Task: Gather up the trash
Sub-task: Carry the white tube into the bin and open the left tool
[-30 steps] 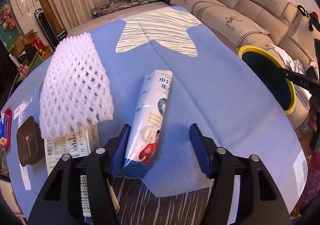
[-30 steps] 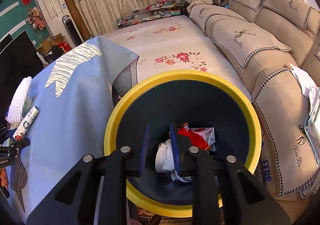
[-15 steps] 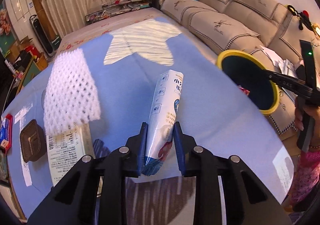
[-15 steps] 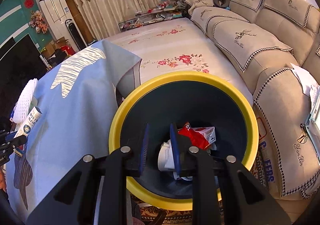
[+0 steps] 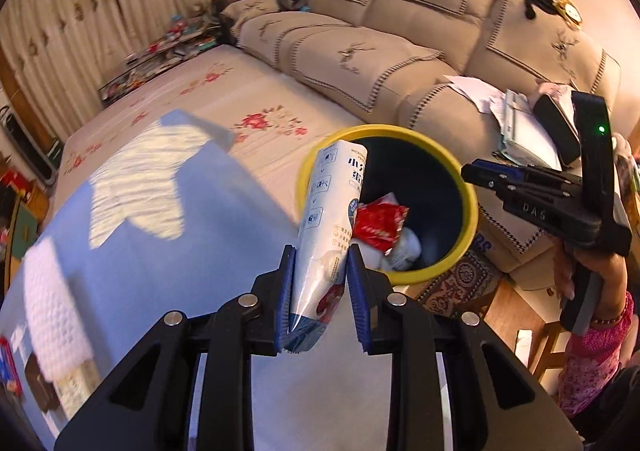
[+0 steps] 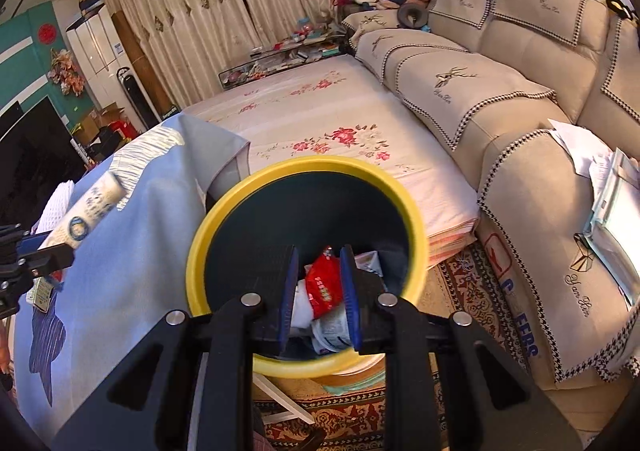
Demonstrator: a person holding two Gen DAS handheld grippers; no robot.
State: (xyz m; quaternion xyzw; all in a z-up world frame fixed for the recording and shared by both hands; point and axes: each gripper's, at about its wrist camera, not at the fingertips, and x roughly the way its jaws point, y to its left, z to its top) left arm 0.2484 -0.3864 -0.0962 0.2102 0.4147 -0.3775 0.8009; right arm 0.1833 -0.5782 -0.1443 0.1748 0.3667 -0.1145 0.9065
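My left gripper (image 5: 320,291) is shut on the lower end of a white snack packet (image 5: 332,203) with blue print. The packet stands up and leans over the near rim of the yellow-rimmed dark bin (image 5: 400,129). Inside the bin lie a red wrapper (image 5: 380,223) and white trash. My right gripper (image 6: 318,291) hovers over the bin (image 6: 304,165) with a narrow gap between its pads and nothing in them; the red wrapper (image 6: 324,283) shows through the gap. From the right wrist view, the left gripper (image 6: 24,251) and packet (image 6: 92,207) sit at the far left.
A blue cloth (image 5: 140,251) covers the table, with a white foam net (image 5: 52,311) and printed papers at its left end. Behind lie a floral cover (image 6: 320,123) and a beige sofa (image 6: 500,83). A patterned rug (image 6: 460,283) is under the bin.
The left jaws closed on the packet, lifted it off the blue cloth and carried it right, up to the bin's rim. The right gripper shifted a little over the bin, its gap unchanged.
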